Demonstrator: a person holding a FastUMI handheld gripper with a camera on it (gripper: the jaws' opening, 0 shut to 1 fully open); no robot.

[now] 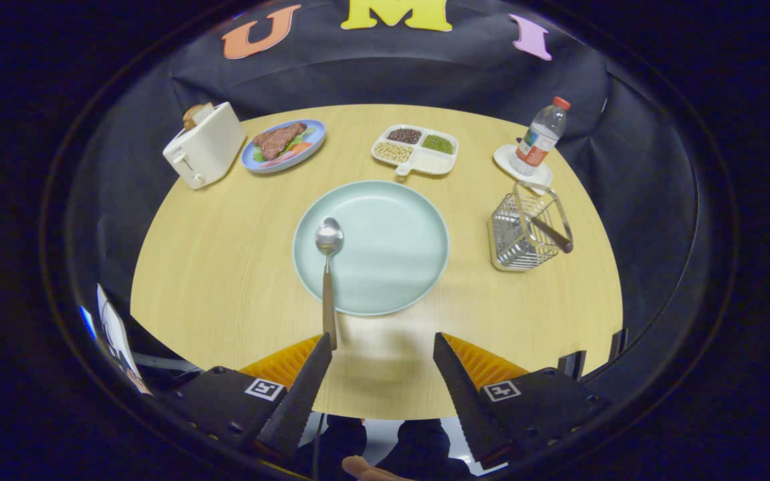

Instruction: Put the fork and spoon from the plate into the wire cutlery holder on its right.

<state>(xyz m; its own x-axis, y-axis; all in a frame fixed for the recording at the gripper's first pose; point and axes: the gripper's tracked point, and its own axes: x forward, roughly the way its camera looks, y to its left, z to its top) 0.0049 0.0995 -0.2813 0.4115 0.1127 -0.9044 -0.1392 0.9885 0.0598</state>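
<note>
A pale green plate (398,267) lies in the middle of the round wooden table. A spoon (328,267) with a metal bowl and wooden handle rests on the plate's left side, its handle running over the rim toward my left finger. The wire cutlery holder (525,234) stands to the right of the plate, and a wooden handle (551,234) leans out of it. My gripper (381,347) hovers open above the table's near edge, short of the plate, with nothing between its fingers. The spoon's handle end lies just beside the left fingertip (321,347).
At the far side stand a cream toaster (204,143) with bread, a blue plate of food (283,143), a divided tray of beans (415,150) and a water bottle (542,137) on a white saucer. Bare table lies left of the plate. A person's legs show below the table edge.
</note>
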